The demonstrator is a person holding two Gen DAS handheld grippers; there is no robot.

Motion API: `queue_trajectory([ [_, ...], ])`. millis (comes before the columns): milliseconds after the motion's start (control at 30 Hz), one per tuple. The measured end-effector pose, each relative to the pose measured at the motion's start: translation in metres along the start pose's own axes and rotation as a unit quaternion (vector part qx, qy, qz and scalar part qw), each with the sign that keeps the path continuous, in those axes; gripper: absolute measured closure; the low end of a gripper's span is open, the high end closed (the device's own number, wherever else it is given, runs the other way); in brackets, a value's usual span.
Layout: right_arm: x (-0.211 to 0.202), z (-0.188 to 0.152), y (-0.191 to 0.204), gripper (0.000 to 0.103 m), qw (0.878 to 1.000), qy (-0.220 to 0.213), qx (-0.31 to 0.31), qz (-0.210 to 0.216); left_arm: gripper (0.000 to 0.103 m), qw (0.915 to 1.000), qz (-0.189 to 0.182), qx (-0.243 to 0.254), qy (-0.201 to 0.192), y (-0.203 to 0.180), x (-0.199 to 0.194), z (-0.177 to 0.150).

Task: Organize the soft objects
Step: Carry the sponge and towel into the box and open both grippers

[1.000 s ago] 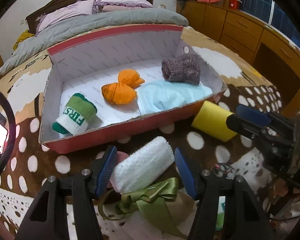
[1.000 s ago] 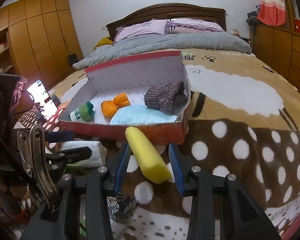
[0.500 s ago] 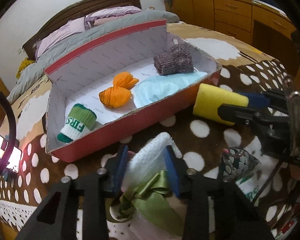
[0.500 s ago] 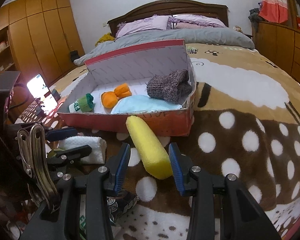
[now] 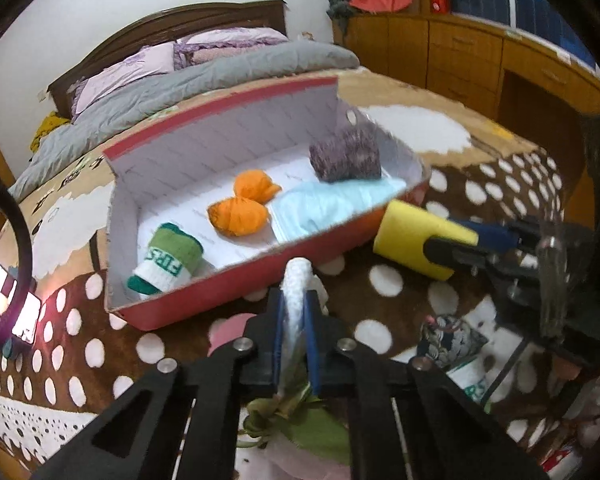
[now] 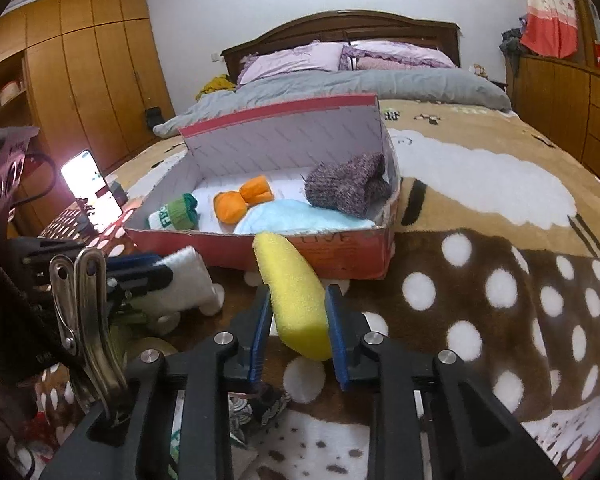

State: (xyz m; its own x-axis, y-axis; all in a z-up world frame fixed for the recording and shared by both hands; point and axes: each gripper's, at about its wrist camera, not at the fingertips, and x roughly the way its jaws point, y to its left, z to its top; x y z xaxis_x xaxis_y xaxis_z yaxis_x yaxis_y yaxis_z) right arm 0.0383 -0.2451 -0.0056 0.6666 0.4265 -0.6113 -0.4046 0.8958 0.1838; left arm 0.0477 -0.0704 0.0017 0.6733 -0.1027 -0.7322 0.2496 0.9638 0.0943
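Both grippers have just been closing on their loads, the left gripper (image 5: 296, 332) clenched flat on the white roll (image 5: 297, 280) and the right gripper (image 6: 298, 332) grasping the yellow sponge (image 6: 294, 292), each lengthwise along the fingers, with the red box (image 6: 340, 254) just ahead of both.

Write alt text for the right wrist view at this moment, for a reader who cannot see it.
The right gripper is shut on a yellow foam roll on a spotted brown blanket, its jaws having just closed further. Behind stands an open red box holding rolled soft items. At left, the left gripper pinches a white towel roll.
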Motion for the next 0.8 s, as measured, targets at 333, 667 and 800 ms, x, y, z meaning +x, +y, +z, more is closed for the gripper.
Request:
queue_trajectory([
  [333, -0.011, 0.007, 0.008, 0.076, 1.0, -0.012, -0.006, 0.007, 0.093, 0.9986, 0.0, -0.043, -0.031, 0.021, -0.024, 0.008],
  [667, -0.026, 0.023, 0.023, 0.076, 0.999, -0.028, -0.022, 0.018, 0.093, 0.9964, 0.004, -0.065, -0.054, 0.036, -0.03, 0.02],
  [800, -0.031, 0.031, 0.027, 0.076, 0.999, -0.035, -0.03, 0.017, 0.093, 0.9949, 0.006, -0.077, -0.065, 0.048, -0.032, 0.03],
])
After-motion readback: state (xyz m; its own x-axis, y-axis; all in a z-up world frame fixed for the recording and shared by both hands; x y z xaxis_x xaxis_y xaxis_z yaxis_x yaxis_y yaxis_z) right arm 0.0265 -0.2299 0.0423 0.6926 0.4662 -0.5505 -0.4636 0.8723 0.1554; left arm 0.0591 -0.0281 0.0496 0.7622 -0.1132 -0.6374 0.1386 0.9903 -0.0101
